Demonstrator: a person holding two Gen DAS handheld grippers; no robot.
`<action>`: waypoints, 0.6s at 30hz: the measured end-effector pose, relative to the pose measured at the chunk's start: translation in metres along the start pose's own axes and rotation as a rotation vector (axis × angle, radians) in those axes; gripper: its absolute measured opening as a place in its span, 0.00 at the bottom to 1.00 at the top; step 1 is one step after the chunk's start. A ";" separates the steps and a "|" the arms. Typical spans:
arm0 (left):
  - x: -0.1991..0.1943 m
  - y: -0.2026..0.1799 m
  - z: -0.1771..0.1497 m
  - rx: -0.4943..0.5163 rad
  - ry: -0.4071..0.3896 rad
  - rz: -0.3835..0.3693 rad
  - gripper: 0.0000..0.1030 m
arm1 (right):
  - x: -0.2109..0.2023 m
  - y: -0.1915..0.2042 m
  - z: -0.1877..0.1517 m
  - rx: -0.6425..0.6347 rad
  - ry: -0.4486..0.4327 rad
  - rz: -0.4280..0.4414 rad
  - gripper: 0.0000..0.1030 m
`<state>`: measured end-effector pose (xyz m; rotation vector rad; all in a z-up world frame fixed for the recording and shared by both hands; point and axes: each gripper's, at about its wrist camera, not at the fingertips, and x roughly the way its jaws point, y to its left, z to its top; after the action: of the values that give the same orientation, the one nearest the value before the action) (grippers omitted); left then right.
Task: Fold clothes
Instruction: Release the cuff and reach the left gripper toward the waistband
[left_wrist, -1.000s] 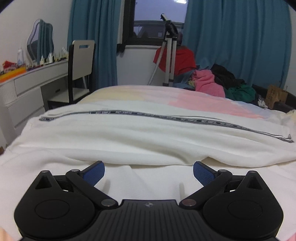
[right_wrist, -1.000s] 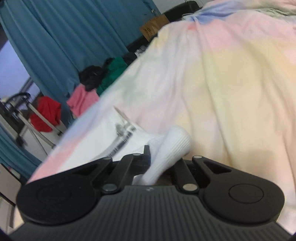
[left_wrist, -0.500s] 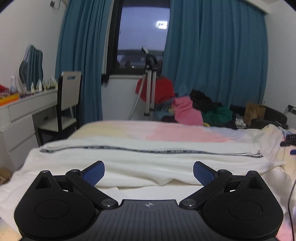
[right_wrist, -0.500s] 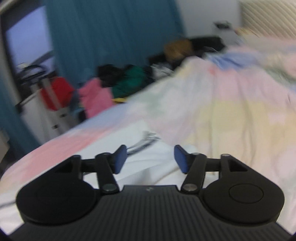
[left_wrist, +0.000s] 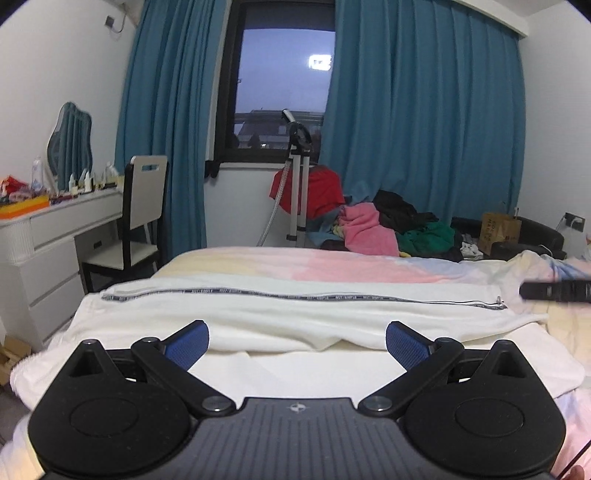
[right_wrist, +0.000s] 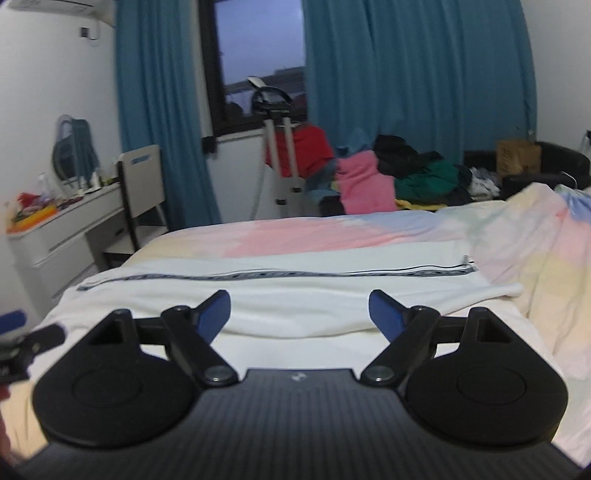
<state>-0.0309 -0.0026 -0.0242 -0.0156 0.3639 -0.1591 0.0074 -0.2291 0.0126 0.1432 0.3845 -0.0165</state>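
where it lies folded, the white garment (left_wrist: 295, 314) shows a lettered stripe (left_wrist: 295, 294).

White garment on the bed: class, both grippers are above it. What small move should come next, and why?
Probably lower both grippers to the near fold edge of the white garment and pinch it. The left gripper and right gripper both hang with jaws wide open, holding nothing, and the garment lies lengthwise across the bed, only partly folded.

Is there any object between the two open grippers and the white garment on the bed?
Nothing visible. The left gripper and right gripper are both open above the white garment, with only air between.
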 end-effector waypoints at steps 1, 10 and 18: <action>-0.001 0.001 -0.002 -0.006 0.005 0.000 1.00 | 0.000 0.001 -0.006 -0.002 0.002 0.001 0.81; 0.032 0.028 -0.023 -0.132 0.100 -0.032 1.00 | 0.003 -0.011 -0.022 0.050 0.019 -0.073 0.81; 0.054 0.129 -0.017 -0.387 0.264 0.110 1.00 | 0.008 -0.027 -0.029 0.123 0.052 -0.122 0.81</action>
<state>0.0319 0.1165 -0.0648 -0.3585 0.6536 0.0206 0.0028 -0.2512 -0.0204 0.2420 0.4438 -0.1573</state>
